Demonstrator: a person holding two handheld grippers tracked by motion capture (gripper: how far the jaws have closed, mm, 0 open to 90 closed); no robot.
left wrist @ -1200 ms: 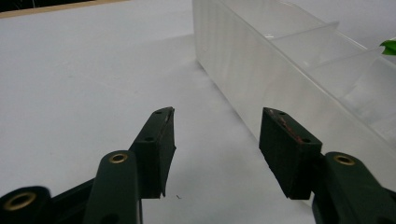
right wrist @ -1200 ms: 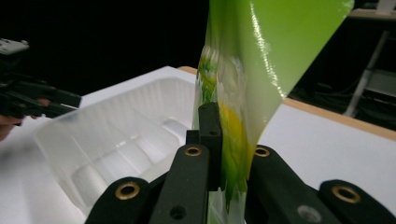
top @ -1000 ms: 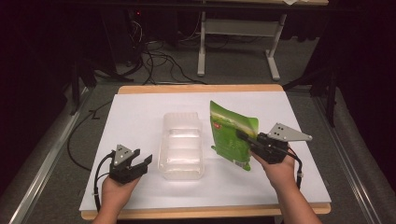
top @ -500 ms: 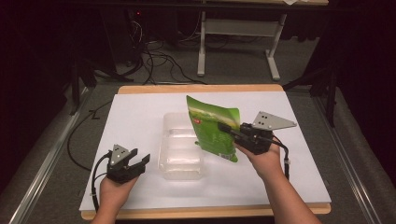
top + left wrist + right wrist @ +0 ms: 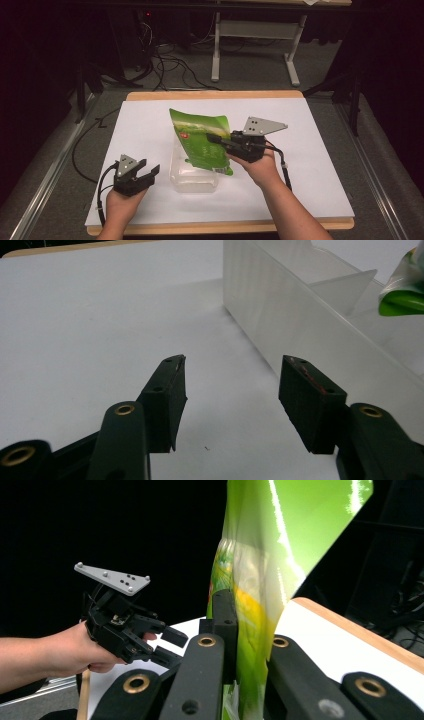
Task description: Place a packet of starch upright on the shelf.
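Right tool (image 5: pixel 215 139) is clamped on the green pouch (image 5: pixel 200 142) at its edge; left tool (image 5: pixel 145 172) stands apart. Pouch looks light, floppy, slippery over the clear bin (image 5: pixel 192 181).

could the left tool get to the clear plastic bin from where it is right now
Probably yes. The left tool sits open on the white table just beside the clear bin, with bare surface between them; the green bag hangs above, in the right tool.

pretty dark room, grey carpet floor (image 5: pixel 60 165), tangle of black cables (image 5: pixel 165 70) by a white desk frame (image 5: pixel 250 50) out back.
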